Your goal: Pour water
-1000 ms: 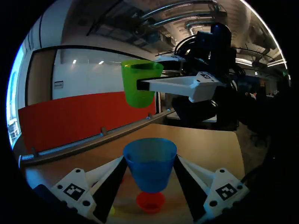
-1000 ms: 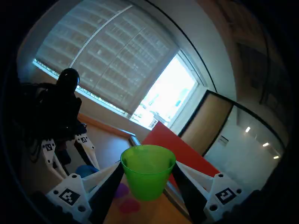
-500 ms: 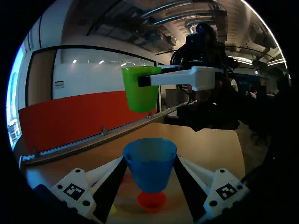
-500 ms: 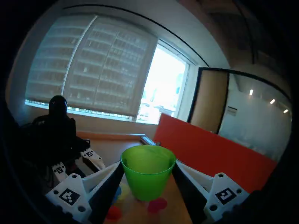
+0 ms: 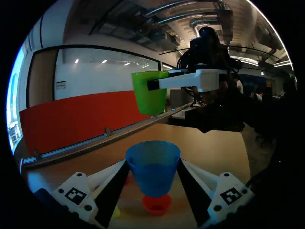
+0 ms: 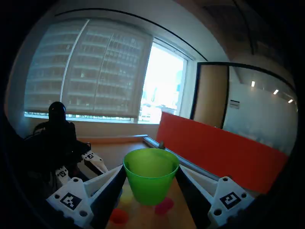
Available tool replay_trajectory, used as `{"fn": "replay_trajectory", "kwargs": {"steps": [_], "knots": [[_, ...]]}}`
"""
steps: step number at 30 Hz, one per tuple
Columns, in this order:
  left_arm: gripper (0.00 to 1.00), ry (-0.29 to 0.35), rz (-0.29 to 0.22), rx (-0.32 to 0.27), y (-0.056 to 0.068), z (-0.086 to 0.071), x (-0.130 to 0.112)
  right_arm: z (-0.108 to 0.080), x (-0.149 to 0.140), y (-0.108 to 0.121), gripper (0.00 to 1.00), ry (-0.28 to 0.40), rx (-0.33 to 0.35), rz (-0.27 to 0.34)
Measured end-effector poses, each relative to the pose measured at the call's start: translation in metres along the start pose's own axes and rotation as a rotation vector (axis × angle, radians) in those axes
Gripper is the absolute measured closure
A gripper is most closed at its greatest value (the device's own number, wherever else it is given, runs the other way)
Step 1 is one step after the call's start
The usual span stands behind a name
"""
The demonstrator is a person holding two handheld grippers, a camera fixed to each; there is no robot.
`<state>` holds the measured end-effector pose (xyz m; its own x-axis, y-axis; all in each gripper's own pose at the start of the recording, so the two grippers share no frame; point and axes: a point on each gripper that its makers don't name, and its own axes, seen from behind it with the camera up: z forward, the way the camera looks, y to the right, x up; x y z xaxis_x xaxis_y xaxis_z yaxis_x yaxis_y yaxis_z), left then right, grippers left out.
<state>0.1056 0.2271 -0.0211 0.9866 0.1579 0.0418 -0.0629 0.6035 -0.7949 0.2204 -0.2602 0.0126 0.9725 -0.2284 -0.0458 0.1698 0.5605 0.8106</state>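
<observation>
**A:** What does the left gripper view give us?

**B:** The left gripper [image 5: 152, 163] presses both fingers on the blue cup [image 5: 153, 177], which is upright above the table [image 5: 213, 149]. Farther off and higher, the right gripper [image 5: 152, 84] carries the green cup [image 5: 148, 101], level and well apart from the blue one.

**A:** And the danger?

**B:** I judge the green cup is not over the blue rim. If it tips there, water falls on the table and on the small red cup [image 5: 156, 202] below.

**A:** And the right gripper view?

**B:** The fingers clamp the green cup from both sides. I cannot tell if water is inside. The cup narrows downward, so in a steep tilt it may slide out of the fingers.
</observation>
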Motion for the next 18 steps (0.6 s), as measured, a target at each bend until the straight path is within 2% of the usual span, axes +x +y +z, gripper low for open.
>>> {"fn": "replay_trajectory", "kwargs": {"steps": [18], "knots": [[0.15,-0.114,0.009,0.037,-0.018,-0.011,-0.034,-0.006,-0.041,0.014,0.1,-0.067,-0.004,0.023]]}}
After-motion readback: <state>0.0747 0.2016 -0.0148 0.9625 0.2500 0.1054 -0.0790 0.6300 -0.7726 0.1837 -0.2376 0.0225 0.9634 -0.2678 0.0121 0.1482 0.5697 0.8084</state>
